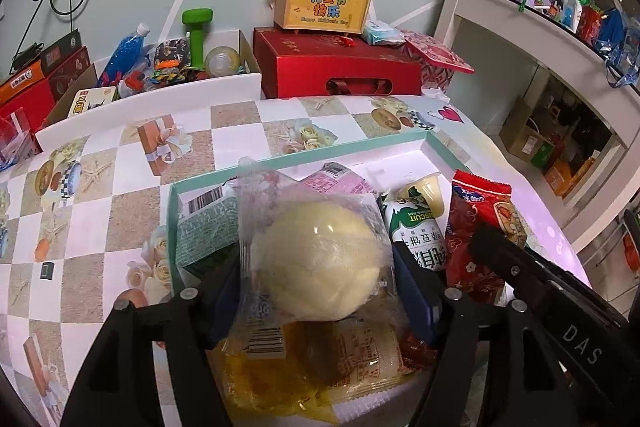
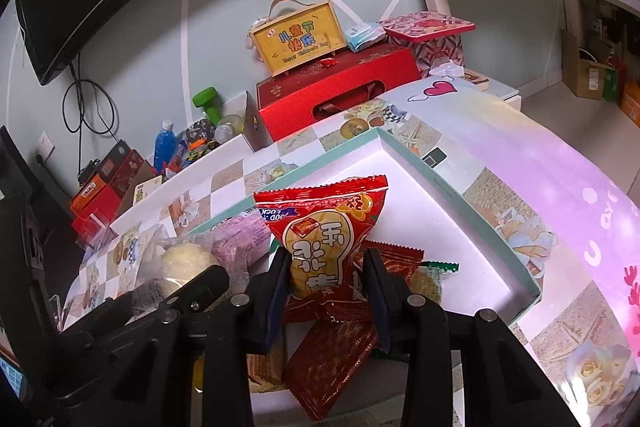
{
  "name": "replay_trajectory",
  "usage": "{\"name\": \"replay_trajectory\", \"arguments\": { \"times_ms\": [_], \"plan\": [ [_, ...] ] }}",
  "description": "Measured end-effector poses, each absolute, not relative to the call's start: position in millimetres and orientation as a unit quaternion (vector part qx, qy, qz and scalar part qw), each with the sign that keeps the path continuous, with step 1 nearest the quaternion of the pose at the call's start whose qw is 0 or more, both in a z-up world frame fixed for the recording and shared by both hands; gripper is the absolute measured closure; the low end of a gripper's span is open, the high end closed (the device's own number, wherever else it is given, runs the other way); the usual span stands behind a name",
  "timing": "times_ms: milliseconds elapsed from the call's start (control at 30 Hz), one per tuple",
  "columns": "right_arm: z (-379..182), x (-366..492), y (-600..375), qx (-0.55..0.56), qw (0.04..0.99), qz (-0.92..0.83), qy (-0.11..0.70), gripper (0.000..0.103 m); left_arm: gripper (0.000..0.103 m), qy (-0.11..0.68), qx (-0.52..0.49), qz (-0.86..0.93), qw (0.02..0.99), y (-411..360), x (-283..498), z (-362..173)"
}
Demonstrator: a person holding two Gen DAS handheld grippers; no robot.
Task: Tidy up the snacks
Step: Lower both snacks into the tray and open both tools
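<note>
The counter (image 1: 100,195), covered in a glossy cloth printed with beige and white checks and roses, fills most of both views. On it sits the shallow white cardboard tray with a mint-green rim (image 2: 480,215), and nearly all the snacks lie piled toward its near end.

Behind the counter stands a red gift box with a ribbon handle (image 1: 340,67), and on top of it a yellow wooden case with a strap handle and cartoon lettering (image 1: 324,7).

The left claw (image 1: 316,283) stands over the tray with a round pale-yellow bun in a clear plastic wrapper (image 1: 320,259) between its blue-padded fingers (image 1: 416,291). The jaws are apart and the right pad stands just clear of the wrapper, while on the left side I cannot tell whether pad and plastic meet; the bun rests on a yellow packet and a cream-coloured packet (image 1: 360,355) beneath it, so the grip looks released.

The right claw (image 2: 328,287) is clenched on the lower part of a red puffed snack bag with a yellow cartoon face (image 2: 324,231), which stands upright between the pads above the tray.

Just below that bag lies a dark red wafer packet (image 2: 332,359). Beside the bun in the left view lie a green-and-white biscuit packet (image 1: 416,231) and a teal carton with a barcode (image 1: 204,227), both inside the tray.
</note>
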State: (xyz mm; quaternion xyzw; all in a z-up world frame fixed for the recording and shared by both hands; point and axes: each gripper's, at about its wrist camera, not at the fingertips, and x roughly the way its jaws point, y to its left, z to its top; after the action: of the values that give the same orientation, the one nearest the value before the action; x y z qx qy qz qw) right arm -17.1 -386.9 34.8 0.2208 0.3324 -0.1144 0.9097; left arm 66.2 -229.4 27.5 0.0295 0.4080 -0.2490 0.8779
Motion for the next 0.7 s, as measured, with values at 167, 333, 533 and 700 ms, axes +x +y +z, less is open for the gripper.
{"name": "replay_trajectory", "arguments": {
  "times_ms": [167,333,533,700],
  "plan": [
    [37.7,-18.7,-387.2,0.213,0.909,-0.122,0.338,0.059,0.030,0.419,0.004,-0.261,0.870,-220.7,64.9,36.2],
    [39.2,-20.8,-388.4,0.216,0.907,-0.121,0.342,0.050,0.030,0.415,0.004,-0.251,0.875,-210.9,61.9,47.0],
    [42.5,-23.1,-387.3,0.209,0.905,-0.124,0.350,0.043,0.030,0.412,-0.004,-0.234,0.881,-195.5,63.7,55.0],
    [39.1,-18.0,-380.5,0.181,0.902,-0.127,0.372,0.033,0.017,0.411,-0.005,-0.205,0.888,-182.8,67.4,55.7]
  ]
}}
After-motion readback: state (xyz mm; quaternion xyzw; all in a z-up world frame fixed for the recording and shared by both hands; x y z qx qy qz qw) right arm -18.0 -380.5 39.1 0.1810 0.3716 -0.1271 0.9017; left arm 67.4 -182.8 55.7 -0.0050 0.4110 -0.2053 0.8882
